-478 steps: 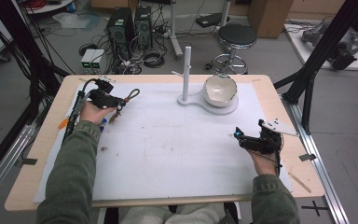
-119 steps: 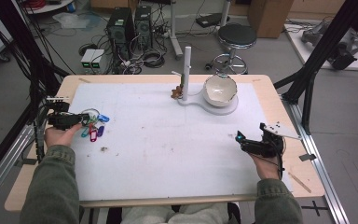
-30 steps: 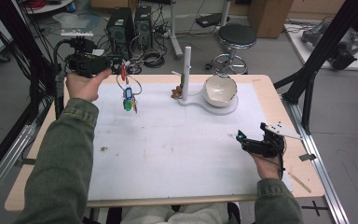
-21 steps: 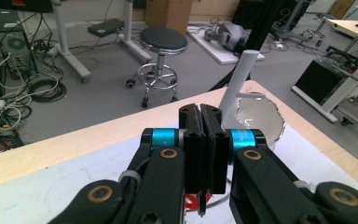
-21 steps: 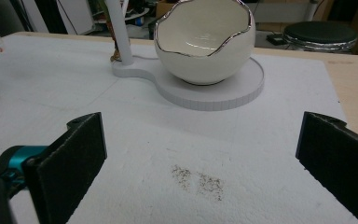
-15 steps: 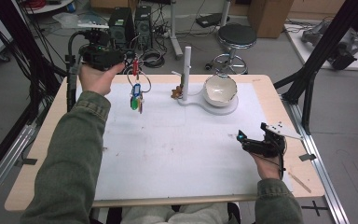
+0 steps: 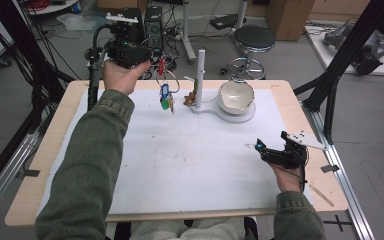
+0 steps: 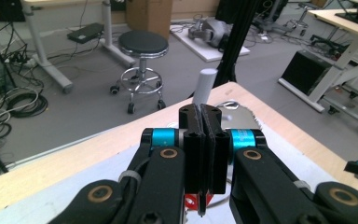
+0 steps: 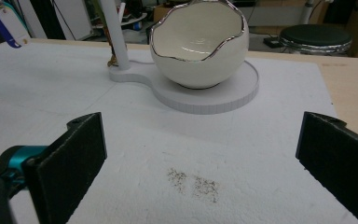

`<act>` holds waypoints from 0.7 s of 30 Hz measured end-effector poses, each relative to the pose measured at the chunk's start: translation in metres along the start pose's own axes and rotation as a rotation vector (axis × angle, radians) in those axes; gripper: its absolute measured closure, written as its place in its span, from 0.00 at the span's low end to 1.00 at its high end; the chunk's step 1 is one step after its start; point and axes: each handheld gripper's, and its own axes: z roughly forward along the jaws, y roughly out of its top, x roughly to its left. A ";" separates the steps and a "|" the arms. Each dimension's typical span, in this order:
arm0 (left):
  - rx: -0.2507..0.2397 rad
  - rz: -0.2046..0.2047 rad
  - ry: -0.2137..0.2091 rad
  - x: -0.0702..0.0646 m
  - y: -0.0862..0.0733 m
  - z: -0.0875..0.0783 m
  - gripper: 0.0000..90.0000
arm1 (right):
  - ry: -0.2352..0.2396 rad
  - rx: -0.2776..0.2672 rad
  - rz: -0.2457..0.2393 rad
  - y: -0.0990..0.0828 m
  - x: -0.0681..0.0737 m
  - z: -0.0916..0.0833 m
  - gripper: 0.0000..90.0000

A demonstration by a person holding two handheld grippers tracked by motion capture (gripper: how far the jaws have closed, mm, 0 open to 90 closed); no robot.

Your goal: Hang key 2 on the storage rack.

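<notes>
High view: the left gripper (image 7: 156, 56) is lifted over the far left corner of the table (image 7: 40, 165), jaws clamped on a bunch of keys (image 7: 165, 97) that dangles below with red, blue and green tags. A white stand (image 7: 200, 75) with a short peg is just to the right of the keys, its base carrying an egg-shaped bowl (image 7: 236, 96). I'd say the carrying step is under way, and next the key ring has to be steered over that peg or the bowl and let go gently. The right gripper (image 7: 260, 148) rests near the right edge. A white mat (image 7: 190, 160) covers the wooden top; cables, a stool (image 7: 254, 39) and computers crowd the floor behind.

Left gripper view: the pads (image 8: 193, 135) are pressed together, a bit of red tag below them, the post (image 8: 204, 86) ahead.

Right gripper view: jaws stand wide apart, holding nothing, facing the bowl (image 9: 198, 44); some dark specks (image 9: 193, 182) mark the mat.
</notes>
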 end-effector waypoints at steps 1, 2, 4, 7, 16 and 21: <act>-0.003 0.001 -0.003 -0.003 0.002 0.002 0.97 | 0.000 -0.001 -0.001 0.000 0.000 0.000 0.01; -0.002 0.008 -0.005 -0.005 0.004 0.004 0.97 | 0.000 -0.001 -0.001 0.000 0.000 0.000 0.01; 0.005 0.023 -0.021 -0.009 0.007 0.009 0.97 | 0.004 0.004 -0.001 0.000 0.002 0.001 0.01; 0.020 0.035 -0.029 -0.015 0.011 0.018 0.97 | 0.007 0.005 -0.008 0.000 0.002 0.001 0.01; 0.028 0.045 -0.070 -0.029 0.019 0.044 0.97 | 0.000 0.001 0.001 0.000 0.000 0.000 0.01; 0.014 0.020 -0.088 -0.033 0.022 0.056 0.97 | 0.005 0.002 -0.003 0.000 0.001 0.000 0.01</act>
